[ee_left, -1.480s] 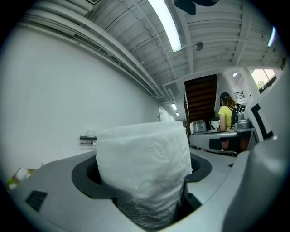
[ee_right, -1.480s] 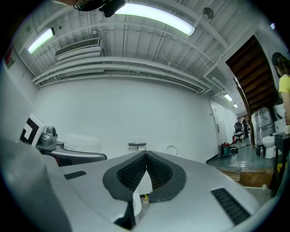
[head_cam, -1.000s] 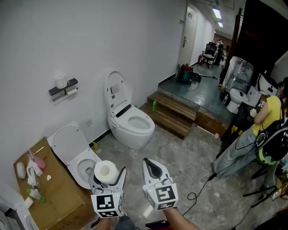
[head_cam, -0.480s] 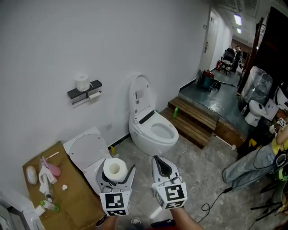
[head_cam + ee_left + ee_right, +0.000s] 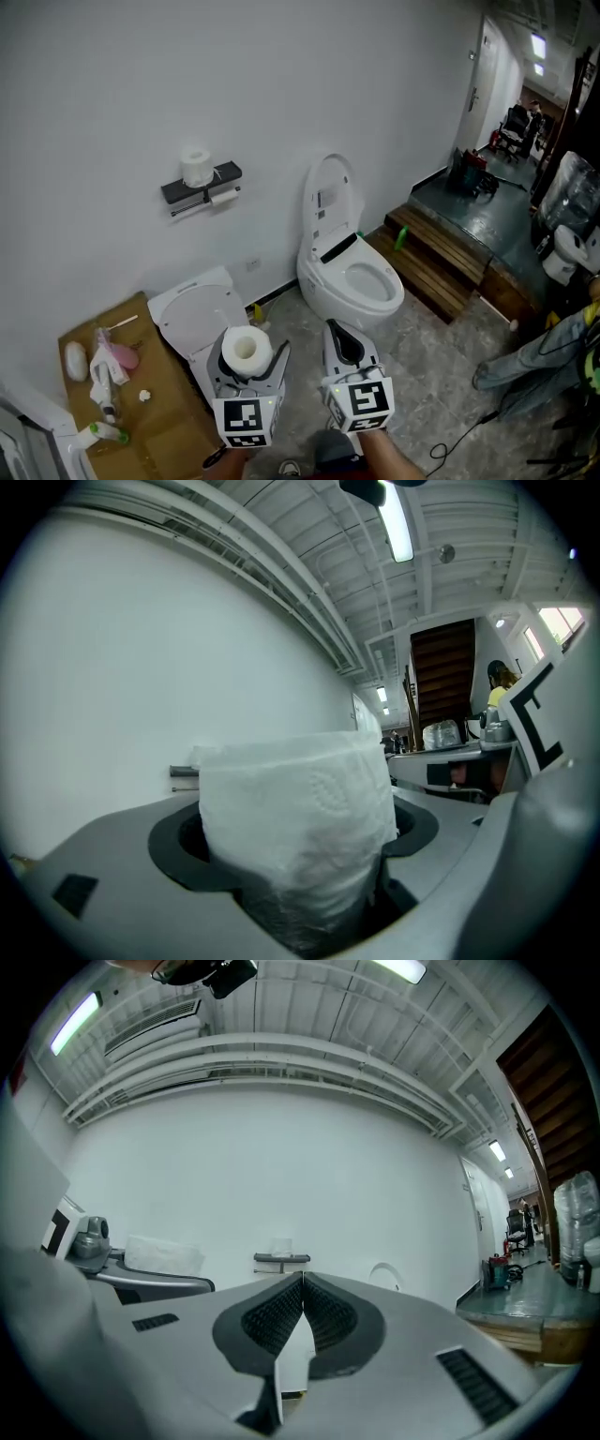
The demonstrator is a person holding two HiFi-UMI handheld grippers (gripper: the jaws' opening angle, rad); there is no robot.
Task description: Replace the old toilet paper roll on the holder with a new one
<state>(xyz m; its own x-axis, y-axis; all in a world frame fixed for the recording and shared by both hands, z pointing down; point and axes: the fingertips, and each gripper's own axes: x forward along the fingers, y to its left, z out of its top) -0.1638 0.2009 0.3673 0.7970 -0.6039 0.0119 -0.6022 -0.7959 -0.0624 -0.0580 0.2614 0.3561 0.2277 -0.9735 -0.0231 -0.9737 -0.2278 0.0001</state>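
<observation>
My left gripper (image 5: 247, 354) is shut on a new white toilet paper roll (image 5: 247, 351), which stands upright between its jaws and fills the left gripper view (image 5: 298, 832). Beside it my right gripper (image 5: 341, 341) is shut with nothing in it; its pads meet in the right gripper view (image 5: 302, 1283). Both point level at the white wall. On that wall hangs a dark holder (image 5: 201, 187) with a nearly spent old roll (image 5: 223, 198) under it and a spare roll (image 5: 196, 167) on top. The holder (image 5: 281, 1259) shows small and far ahead of the right gripper.
A white toilet (image 5: 349, 262) with its lid up stands right of the holder. A second toilet (image 5: 194, 319) lies below the holder. A cardboard sheet (image 5: 112, 394) with bottles lies at the left. Wooden steps (image 5: 441, 262) and a person (image 5: 553, 356) are on the right.
The whole scene has shifted right and down in the head view; the holder and toilet look closer. Both grippers kept their grip and their place low in the picture.
</observation>
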